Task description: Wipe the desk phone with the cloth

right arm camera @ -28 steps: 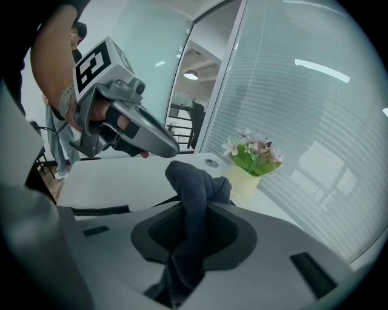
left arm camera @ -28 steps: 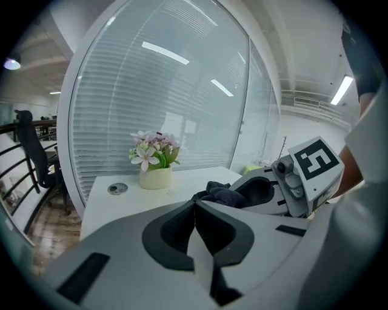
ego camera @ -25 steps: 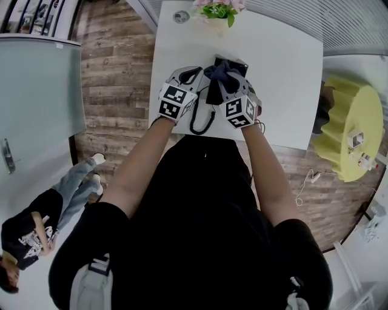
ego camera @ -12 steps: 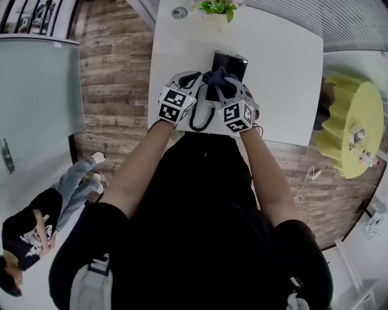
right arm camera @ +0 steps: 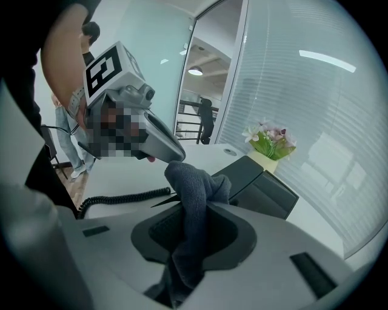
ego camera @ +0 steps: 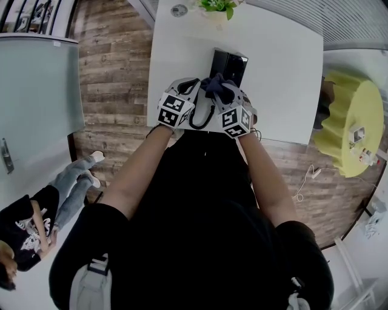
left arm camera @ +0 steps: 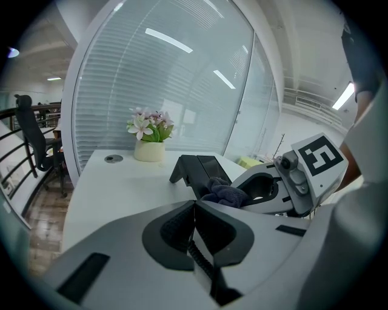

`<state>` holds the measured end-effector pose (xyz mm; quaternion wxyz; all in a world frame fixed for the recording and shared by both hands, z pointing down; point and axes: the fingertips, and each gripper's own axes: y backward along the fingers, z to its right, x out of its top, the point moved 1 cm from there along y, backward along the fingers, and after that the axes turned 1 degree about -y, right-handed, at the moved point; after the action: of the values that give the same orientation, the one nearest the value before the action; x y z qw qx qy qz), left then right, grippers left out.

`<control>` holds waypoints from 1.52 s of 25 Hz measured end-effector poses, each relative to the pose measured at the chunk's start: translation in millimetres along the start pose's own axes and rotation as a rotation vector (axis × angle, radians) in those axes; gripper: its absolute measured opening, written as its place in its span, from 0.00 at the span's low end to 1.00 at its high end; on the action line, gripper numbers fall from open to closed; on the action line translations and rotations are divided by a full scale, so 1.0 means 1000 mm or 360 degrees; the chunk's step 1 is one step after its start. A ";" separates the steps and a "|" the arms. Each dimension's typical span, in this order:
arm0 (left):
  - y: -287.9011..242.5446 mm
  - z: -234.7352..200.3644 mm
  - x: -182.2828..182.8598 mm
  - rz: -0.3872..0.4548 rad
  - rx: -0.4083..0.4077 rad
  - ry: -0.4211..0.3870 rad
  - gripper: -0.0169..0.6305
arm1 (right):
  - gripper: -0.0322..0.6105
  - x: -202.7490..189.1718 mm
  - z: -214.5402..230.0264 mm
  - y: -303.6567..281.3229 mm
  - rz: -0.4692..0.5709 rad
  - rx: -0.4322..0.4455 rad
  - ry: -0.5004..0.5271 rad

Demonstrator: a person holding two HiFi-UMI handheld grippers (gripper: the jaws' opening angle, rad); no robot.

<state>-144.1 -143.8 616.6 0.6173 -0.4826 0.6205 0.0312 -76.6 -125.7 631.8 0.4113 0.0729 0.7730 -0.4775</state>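
Observation:
A black desk phone (ego camera: 229, 65) stands on the white table (ego camera: 285, 72); the left gripper view shows the phone (left arm camera: 197, 169) too. My right gripper (ego camera: 221, 92) is shut on a dark blue cloth (ego camera: 215, 86), which bunches up between its jaws (right arm camera: 191, 187) just short of the phone's near end (right arm camera: 260, 181). My left gripper (ego camera: 195, 85) sits close beside it on the left, shut on the phone's black coiled cord (left arm camera: 203, 266). The cord (ego camera: 200, 120) loops between the two grippers and trails over the table (right arm camera: 121, 197). I cannot see the handset.
A pot of flowers (ego camera: 215, 7) and a round cable grommet (ego camera: 179, 10) sit at the table's far edge. A yellow round stand (ego camera: 354, 127) is to the right. A person (ego camera: 36, 224) stands on the left, beyond the wooden floor. A curved glass wall lies behind.
Both grippers have drawn back toward the table's near edge, taking the cloth off the phone's near part. More of the phone shows now.

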 end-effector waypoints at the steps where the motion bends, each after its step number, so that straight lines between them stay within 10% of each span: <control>1: 0.000 0.001 -0.003 -0.0007 -0.0003 0.0003 0.04 | 0.19 -0.002 -0.003 0.000 -0.0005 0.0008 0.0001; 21: 0.021 0.024 -0.032 -0.0076 -0.0047 -0.0012 0.04 | 0.19 -0.030 -0.057 0.024 -0.0099 0.0268 -0.0090; 38: 0.145 0.123 0.135 0.0608 -0.0114 -0.0210 0.04 | 0.19 0.112 0.014 0.230 0.0855 0.0065 -0.0493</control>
<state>-115.0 -64.2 399.3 0.6221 -0.3745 0.6574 0.2013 -25.4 -45.5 393.3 0.6342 0.2094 0.6443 -0.3725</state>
